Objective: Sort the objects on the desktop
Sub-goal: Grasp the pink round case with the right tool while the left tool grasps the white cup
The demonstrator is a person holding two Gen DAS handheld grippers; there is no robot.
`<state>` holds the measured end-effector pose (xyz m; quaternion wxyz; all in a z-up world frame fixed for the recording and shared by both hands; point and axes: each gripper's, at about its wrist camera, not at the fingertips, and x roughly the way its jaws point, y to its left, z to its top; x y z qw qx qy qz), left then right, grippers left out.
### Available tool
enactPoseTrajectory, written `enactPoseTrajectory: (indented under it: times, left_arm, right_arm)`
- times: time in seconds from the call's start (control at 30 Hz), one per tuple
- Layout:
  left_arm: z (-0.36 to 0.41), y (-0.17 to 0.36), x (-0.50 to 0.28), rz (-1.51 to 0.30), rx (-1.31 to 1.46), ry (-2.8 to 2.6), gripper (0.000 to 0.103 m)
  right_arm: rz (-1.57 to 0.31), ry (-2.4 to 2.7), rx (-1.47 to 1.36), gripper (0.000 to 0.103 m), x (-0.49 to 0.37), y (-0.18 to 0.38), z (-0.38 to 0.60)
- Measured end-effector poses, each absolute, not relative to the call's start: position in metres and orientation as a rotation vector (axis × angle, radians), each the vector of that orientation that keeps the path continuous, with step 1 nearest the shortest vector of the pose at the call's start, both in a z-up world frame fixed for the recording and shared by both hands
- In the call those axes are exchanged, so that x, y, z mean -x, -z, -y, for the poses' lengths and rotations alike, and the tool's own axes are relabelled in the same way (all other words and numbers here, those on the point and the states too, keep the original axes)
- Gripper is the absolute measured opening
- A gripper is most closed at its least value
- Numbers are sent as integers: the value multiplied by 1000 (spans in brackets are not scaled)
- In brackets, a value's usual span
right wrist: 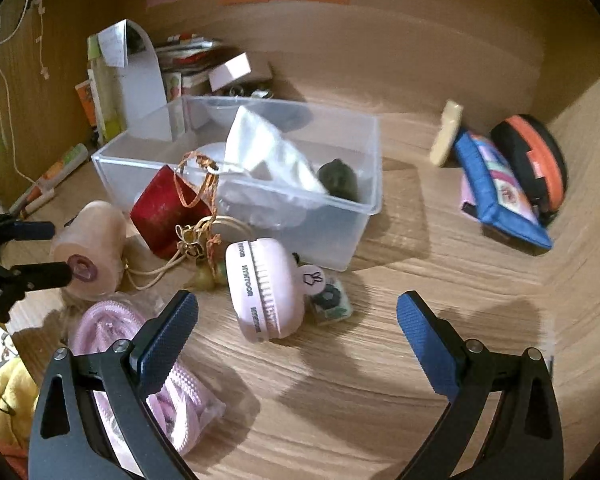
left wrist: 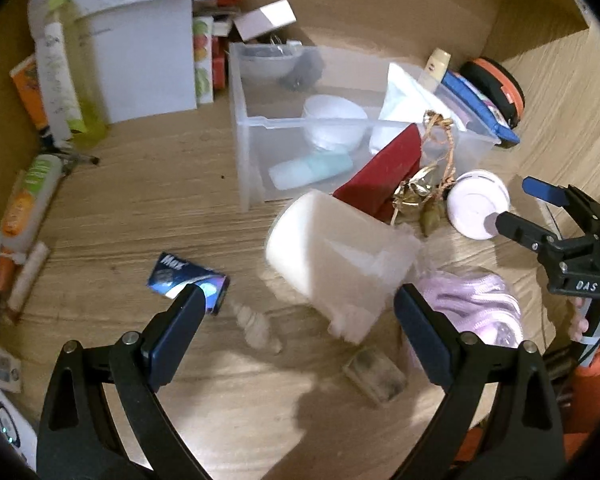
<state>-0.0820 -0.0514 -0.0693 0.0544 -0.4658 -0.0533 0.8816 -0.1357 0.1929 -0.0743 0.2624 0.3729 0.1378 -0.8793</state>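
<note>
Clear plastic bin (right wrist: 340,200) sits mid-desk, a cream cylinder (left wrist: 332,256) lying near its front just beyond the wide-open, empty left gripper (left wrist: 300,312), the right gripper (right wrist: 300,320) equally wide over bare wood.

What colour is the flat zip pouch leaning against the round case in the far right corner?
Mostly blue, with a pink printed panel on the pouch; the right wrist view shows it best.
</note>
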Motion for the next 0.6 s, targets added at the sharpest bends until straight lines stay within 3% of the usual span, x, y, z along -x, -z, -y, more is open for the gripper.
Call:
enactPoseTrajectory:
  times: [0.27,0.37,0.6]
  left_arm:
    - [42,75,104,145,1386,-2640,96]
    - [41,76,109,167,1383,-2624,95]
    - [31,77,119,180,1368,-2588,74]
  right_arm:
    - [-338,2310,-1089,97,153,92,-184]
    - [-336,2281,-1107,92,157,96,-180]
    - [-339,2267,-1130,77,163,99,-175]
